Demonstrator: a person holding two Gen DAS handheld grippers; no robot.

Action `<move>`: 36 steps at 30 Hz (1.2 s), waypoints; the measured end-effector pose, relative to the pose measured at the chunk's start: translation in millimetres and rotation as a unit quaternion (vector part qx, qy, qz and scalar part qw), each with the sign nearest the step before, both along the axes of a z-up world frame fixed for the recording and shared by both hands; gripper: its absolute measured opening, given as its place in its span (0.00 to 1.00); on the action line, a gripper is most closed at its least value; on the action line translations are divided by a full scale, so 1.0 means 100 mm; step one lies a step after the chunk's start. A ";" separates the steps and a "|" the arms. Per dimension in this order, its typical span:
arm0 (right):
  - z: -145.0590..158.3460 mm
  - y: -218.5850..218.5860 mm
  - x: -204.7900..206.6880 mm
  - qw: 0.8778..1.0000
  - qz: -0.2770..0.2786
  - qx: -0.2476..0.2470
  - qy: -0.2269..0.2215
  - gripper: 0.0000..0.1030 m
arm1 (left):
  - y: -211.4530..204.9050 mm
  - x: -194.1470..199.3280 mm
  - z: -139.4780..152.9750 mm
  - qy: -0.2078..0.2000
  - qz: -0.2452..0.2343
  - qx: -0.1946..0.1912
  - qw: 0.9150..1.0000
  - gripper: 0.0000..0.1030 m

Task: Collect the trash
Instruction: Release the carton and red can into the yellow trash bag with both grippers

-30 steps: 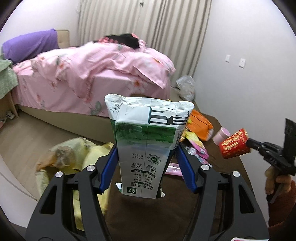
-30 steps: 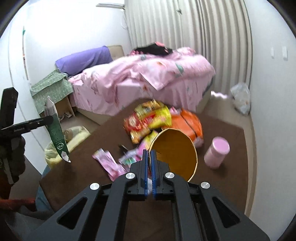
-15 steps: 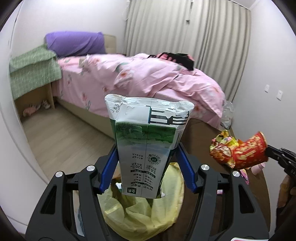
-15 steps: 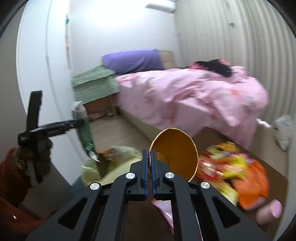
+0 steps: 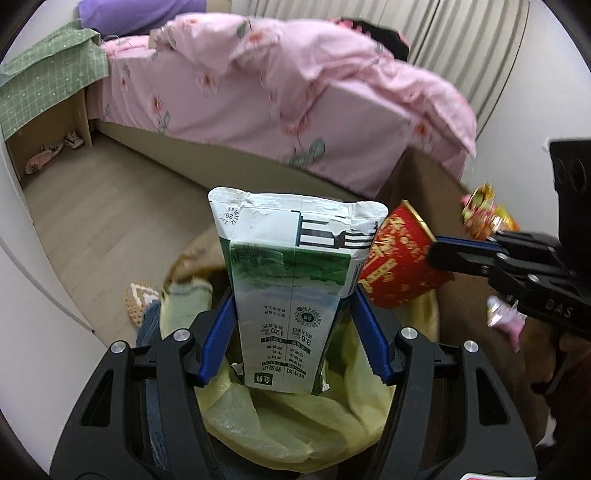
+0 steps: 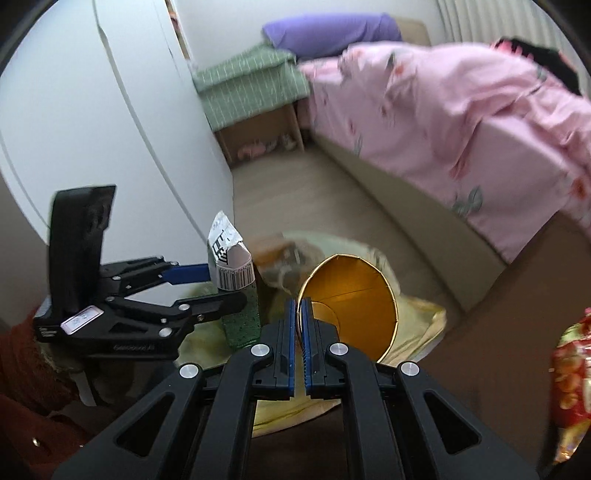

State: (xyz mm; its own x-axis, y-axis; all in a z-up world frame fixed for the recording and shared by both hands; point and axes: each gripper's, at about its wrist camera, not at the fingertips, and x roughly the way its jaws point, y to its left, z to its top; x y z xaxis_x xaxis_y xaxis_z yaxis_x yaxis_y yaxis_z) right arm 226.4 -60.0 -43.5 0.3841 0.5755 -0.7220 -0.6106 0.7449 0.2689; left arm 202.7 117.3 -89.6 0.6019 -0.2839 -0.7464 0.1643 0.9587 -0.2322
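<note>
The left gripper is clamping a milk carton and the right gripper is pinching a paper cup's rim, both hanging above the yellow trash bag, so each should be letting go only once centred over its mouth.

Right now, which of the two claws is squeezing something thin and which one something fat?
The right claw pinches the thin rim of the red paper cup, nearly closed. The left claw stands wide around the fat milk carton.

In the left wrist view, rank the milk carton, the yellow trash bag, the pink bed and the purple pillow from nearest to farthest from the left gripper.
1. Milk carton: clamped between the pads of the left gripper.
2. Yellow trash bag: directly below the fingers.
3. Pink bed: across the floor, ahead.
4. Purple pillow: at the bed's far end, upper left.
</note>
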 end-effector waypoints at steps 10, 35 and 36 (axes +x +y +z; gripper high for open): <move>-0.35 0.17 0.09 0.998 0.039 -0.040 0.030 0.05 | 0.13 0.10 -0.26 0.037 -0.001 -0.029 0.999 0.57; 0.12 -0.66 -0.60 0.994 -0.080 -0.053 -0.050 0.43 | -0.11 0.01 0.54 -0.029 -0.002 -0.079 0.996 0.73; 0.15 -0.81 -0.67 0.992 -0.101 -0.050 -0.059 0.43 | -0.20 0.00 0.54 -0.025 -0.013 -0.080 0.996 0.73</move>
